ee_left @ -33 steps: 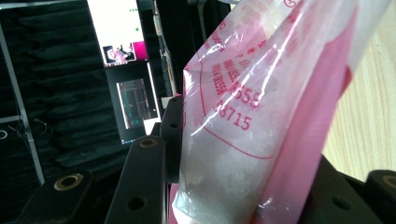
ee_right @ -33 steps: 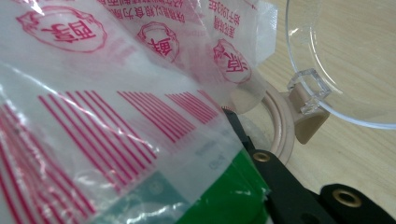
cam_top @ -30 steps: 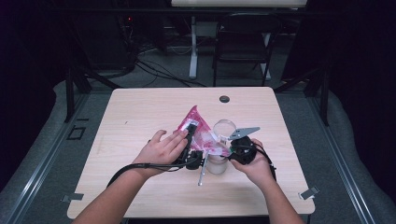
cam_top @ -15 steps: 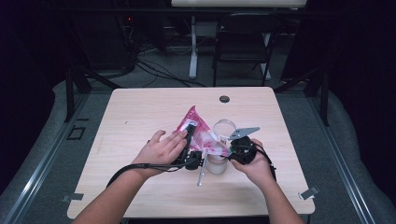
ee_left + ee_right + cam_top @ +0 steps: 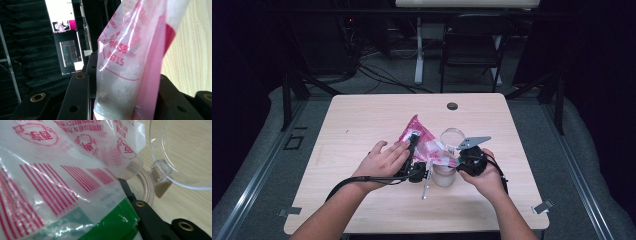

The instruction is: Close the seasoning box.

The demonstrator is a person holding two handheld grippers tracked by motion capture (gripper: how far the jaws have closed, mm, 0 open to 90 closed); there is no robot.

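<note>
Bag: a pink-and-clear plastic bag (image 5: 424, 142) with white powder inside, held over the middle of the worktop (image 5: 362, 125) between both hands.
Left gripper (image 5: 412, 150): clamped on the bag – in the left gripper view the bag (image 5: 130, 65) stands pinched between the black jaws.
Right gripper (image 5: 462, 159): closed tight on the bag's printed corner (image 5: 62, 177).
Jar: a clear jar (image 5: 444, 174) below the bag, its hinged lid (image 5: 452, 136) – open – just behind.
Spoon: a slim utensil (image 5: 426, 180) lies beside the jar.
</note>
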